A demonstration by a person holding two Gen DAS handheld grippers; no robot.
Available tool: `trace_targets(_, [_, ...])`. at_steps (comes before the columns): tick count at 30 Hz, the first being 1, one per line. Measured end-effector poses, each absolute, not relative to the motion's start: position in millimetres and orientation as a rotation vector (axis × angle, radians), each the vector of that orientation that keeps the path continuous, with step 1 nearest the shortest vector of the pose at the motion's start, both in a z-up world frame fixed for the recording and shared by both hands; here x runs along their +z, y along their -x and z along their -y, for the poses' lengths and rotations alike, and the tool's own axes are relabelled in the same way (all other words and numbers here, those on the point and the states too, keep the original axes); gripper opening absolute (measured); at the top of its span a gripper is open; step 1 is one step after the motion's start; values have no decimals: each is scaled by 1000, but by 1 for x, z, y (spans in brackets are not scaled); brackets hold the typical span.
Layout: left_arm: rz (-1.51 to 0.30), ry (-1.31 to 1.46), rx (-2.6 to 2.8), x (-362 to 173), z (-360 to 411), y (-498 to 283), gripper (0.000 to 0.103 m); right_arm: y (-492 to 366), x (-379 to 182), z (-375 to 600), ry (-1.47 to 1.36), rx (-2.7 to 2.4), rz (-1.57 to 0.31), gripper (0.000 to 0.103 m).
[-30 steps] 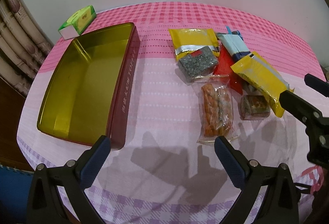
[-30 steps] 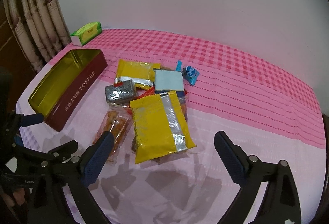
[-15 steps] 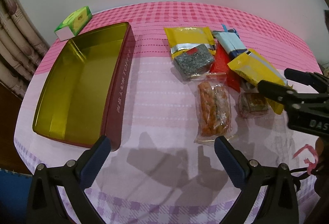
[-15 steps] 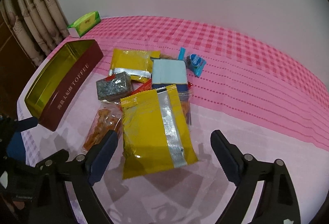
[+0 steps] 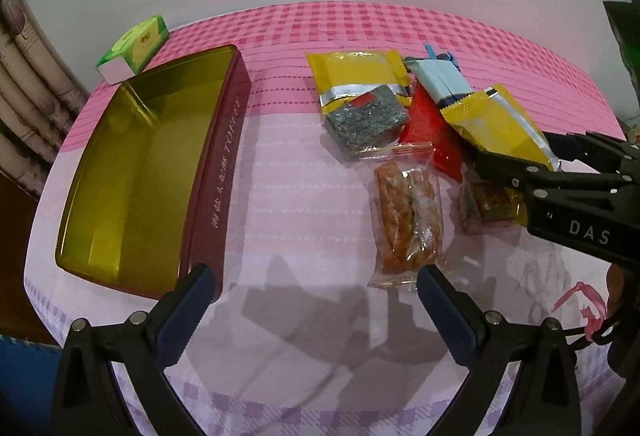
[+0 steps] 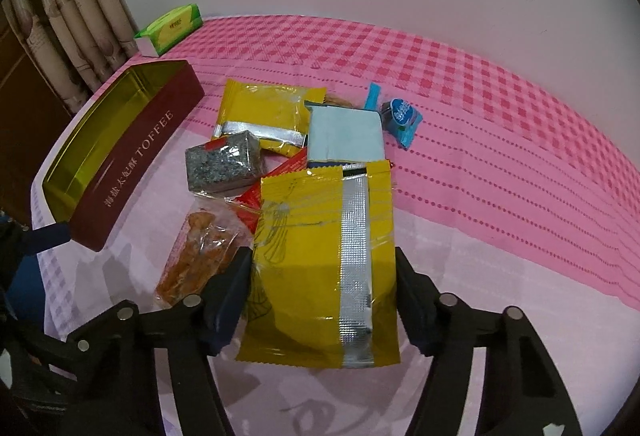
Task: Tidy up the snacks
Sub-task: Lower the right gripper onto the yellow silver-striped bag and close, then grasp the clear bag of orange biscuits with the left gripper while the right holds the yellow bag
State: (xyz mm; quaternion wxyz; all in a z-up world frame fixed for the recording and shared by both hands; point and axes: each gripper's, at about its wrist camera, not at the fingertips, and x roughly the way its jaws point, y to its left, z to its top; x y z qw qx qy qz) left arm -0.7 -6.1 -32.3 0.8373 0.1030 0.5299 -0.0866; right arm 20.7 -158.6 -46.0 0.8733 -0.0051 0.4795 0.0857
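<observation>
Snack sorting under way beside a toffee tin (image 5: 132, 171).
The right gripper (image 6: 322, 288), jaws just closing, clamps a yellow packet (image 6: 320, 256); the left gripper (image 5: 312, 304) hangs spread, empty.

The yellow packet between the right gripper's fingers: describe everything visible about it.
The yellow packet is a flat, glossy foil-like pouch with a silver seam strip down its length and crimped ends. It lies flat, its far end over the red wrapper and pale blue packet. The right gripper, jaws just closing, brackets its sides; contact looks likely but unsure.

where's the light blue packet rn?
Right wrist view, centre: light blue packet lies in the snack pile, between the far yellow packet and the blue wrapped candy, partly under the near yellow packet.
</observation>
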Motion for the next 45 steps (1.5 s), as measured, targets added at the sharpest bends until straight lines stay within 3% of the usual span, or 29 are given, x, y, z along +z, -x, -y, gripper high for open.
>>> trace_targets(6, [-1122,-215,-191,-32,10,0,103,-16,-43,168,-24,165,-981,56])
trace_targets(20, [-1153,-203,-287,-40,39,-14,102,21,-29,210,-139,91,-925,56])
trace_targets(23, [-1167,-210,-284,-45,44,-20,89,25,-26,214,-154,86,-917,56])
trace_targets(28, [-1208,-198,-283,-56,48,-30,82,29,-26,216,-161,82,-912,56])
trace_targets(33, [-1225,-188,-289,-63,52,-36,80,30,-27,215,-165,81,-912,56])
trace_targets(39, [-1254,-162,-302,-70,53,-41,67,30,-28,213,-164,80,-920,56])
trace_targets(43, [-1236,-181,-305,-67,56,-39,43,31,-29,213,-163,79,-922,56])
trace_targets(45, [-1236,-181,-305,-68,56,-39,42,32,-29,213,-161,76,-922,56])
